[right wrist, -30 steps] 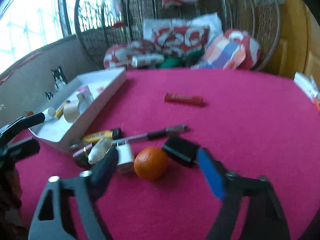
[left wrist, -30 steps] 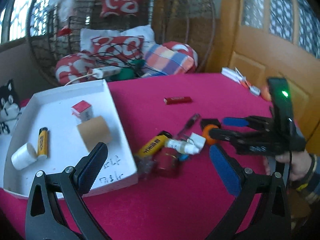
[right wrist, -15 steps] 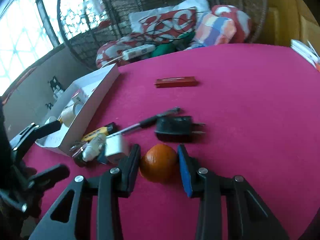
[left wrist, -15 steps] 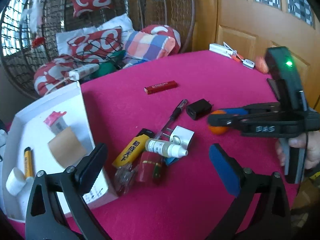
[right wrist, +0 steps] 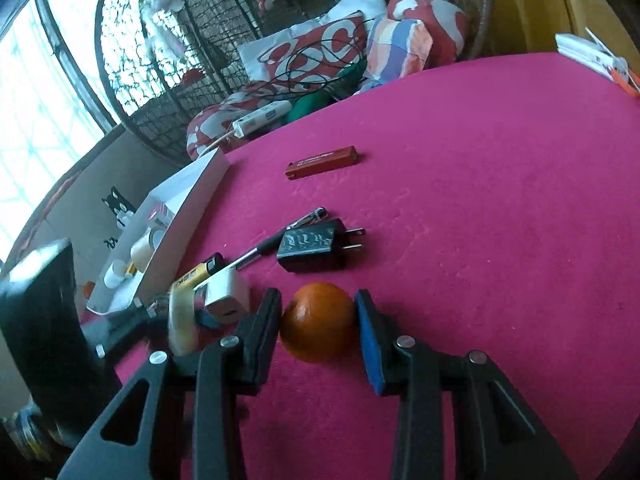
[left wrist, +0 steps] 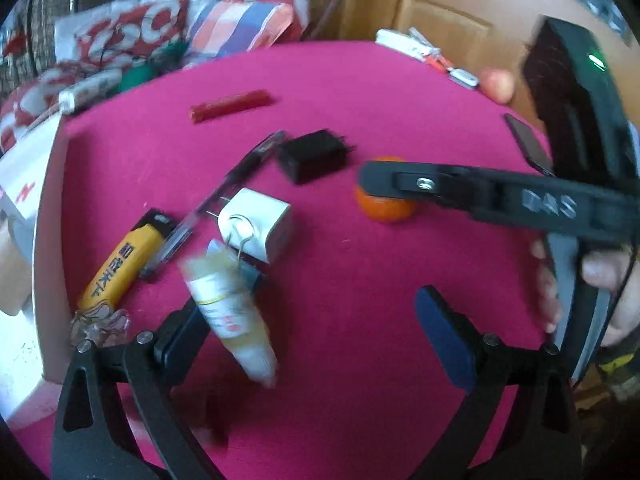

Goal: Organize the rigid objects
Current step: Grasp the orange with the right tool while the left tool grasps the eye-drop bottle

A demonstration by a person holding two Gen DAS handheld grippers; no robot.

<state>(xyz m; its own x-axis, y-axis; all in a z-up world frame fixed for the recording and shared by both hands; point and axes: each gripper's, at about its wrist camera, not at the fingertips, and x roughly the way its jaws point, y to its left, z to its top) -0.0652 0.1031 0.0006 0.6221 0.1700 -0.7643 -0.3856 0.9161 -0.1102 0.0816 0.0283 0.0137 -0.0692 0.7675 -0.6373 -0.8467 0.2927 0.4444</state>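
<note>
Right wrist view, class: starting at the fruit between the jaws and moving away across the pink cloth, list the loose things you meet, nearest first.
Round orange fruit → black plug-in charger with two prongs → flat dark-red rectangular bar.

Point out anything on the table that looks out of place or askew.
The orange, a fruit among chargers, pens and lighters, stands out; the right gripper is shut on it. Beside the white box, the bottle lies tipped across a heaped pile.
</note>
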